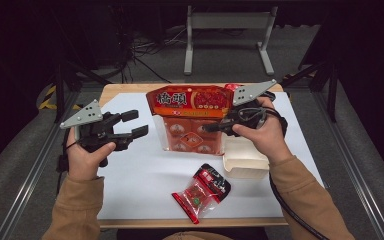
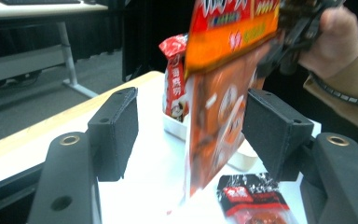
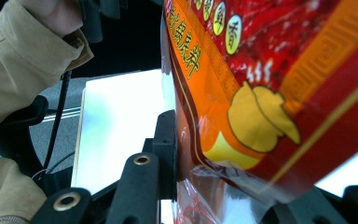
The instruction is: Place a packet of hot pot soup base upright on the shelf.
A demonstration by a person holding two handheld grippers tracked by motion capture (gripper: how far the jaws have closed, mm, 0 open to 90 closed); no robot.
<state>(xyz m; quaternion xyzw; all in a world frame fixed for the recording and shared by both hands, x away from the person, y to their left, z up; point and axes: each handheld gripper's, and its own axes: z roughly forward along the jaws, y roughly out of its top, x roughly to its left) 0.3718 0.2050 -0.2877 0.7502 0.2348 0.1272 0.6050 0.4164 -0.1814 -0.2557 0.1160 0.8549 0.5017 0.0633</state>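
R gripper [image 1: 215, 126] pinching snack bag [image 1: 192, 107], L gripper [image 1: 136, 123] apart

snack bag [image 1: 192, 105] — large characters "橋頭"

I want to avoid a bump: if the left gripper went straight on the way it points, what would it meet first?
Probably the big orange snack bag, which hangs between the left gripper's open jaws and is pinched by the right gripper. Depth is hard to judge.

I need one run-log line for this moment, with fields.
right hand-held gripper: shut on orange snack bag, lifted | left hand-held gripper: open, apart from bag | small red packet: on table
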